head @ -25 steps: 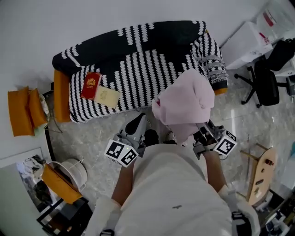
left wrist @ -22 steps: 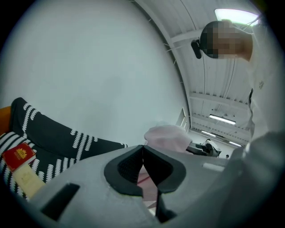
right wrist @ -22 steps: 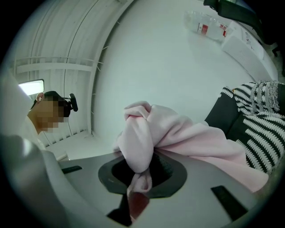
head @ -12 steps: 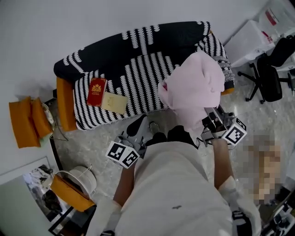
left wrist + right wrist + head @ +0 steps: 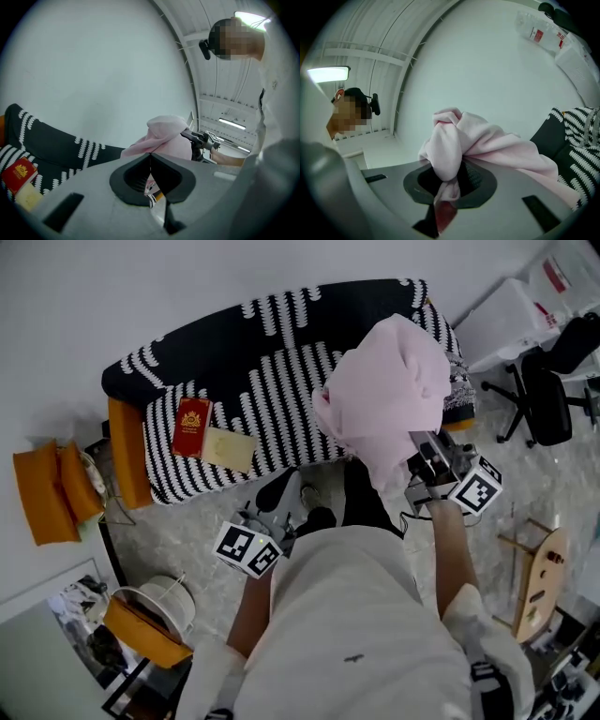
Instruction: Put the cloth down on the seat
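A pink cloth (image 5: 389, 390) hangs bunched from my right gripper (image 5: 422, 454), which is shut on a fold of it; in the right gripper view the cloth (image 5: 487, 140) is pinched between the jaws (image 5: 447, 176). It hovers over the right end of the seat (image 5: 272, 381), a sofa under a black-and-white striped cover. My left gripper (image 5: 281, 486) is lower, in front of the sofa's front edge, shut with nothing in it. The left gripper view shows its jaws (image 5: 150, 155) meeting, with the cloth (image 5: 164, 138) beyond them.
A red booklet (image 5: 190, 425) and a cream sheet (image 5: 229, 448) lie on the seat's left part. Orange cushions (image 5: 52, 488) sit on the floor at left, a basket (image 5: 155, 601) lower left. An office chair (image 5: 544, 399) and white bags (image 5: 511, 320) stand at right.
My right gripper has carried the pink cloth up and farther over the sofa's right end. The left gripper has shifted a little in front of the sofa, still shut and holding nothing.
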Demonstrator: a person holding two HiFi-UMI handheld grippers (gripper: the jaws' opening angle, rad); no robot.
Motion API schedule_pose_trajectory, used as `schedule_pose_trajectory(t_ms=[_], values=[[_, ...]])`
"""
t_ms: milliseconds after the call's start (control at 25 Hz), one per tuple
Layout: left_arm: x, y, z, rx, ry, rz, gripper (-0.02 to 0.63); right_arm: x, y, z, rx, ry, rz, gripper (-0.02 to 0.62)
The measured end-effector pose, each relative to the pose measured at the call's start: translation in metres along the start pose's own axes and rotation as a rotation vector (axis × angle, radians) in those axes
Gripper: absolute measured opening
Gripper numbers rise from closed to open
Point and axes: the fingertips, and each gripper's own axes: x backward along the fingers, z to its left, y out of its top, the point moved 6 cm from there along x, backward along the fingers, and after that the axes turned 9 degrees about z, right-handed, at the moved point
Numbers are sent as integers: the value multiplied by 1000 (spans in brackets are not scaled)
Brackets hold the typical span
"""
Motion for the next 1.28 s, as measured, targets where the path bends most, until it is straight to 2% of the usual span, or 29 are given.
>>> schedule_pose_trajectory(t_ms=[160,320,760,1280], values=[[-23,10,4,10,36,-12,12,-15,12,-26,-19,19,32,57],[-47,23,6,57,80,-47,12,-33,21,-55,-44,35,79,57],[-109,61,11,49,183,-91,12,-82,30,-139,-49,37,234,57],[-145,65,10,97,324,-103,12,-125,1,-239,-6,-4,468,57]])
